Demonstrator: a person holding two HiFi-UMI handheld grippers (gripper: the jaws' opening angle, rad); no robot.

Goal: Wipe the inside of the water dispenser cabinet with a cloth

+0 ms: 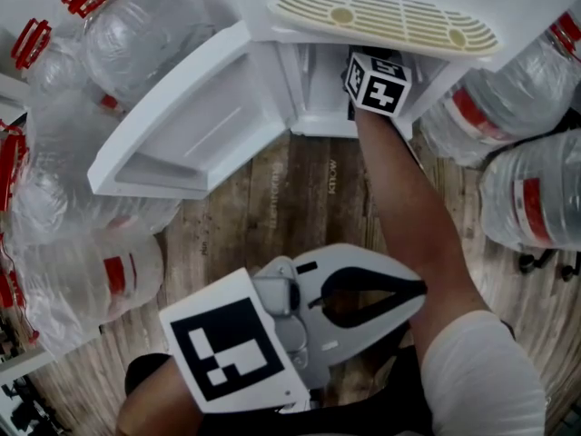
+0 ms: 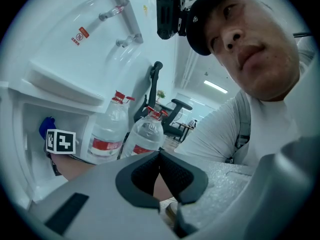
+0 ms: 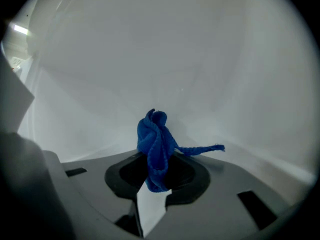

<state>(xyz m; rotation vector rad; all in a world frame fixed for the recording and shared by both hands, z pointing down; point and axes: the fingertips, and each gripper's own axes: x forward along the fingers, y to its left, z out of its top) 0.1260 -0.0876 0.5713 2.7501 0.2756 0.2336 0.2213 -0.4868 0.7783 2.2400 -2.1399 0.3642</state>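
Observation:
The white water dispenser's lower cabinet (image 1: 318, 107) stands open, its door (image 1: 182, 130) swung out to the left. My right gripper reaches into it, and in the head view only its marker cube (image 1: 377, 82) and the forearm show. In the right gripper view that gripper (image 3: 156, 154) is shut on a bunched blue cloth (image 3: 155, 131), close to the white inner wall (image 3: 190, 69). The left gripper view shows the cloth (image 2: 46, 127) just inside the cabinet. My left gripper (image 1: 419, 289) hangs low over the floor, away from the cabinet, shut with nothing in it (image 2: 159, 153).
Several large water bottles with red labels crowd both sides of the dispenser (image 1: 536, 189) (image 1: 82, 280) (image 1: 136, 25). A beige drip tray (image 1: 390, 21) juts out above the cabinet. Wooden floor (image 1: 290, 198) lies between me and the open door.

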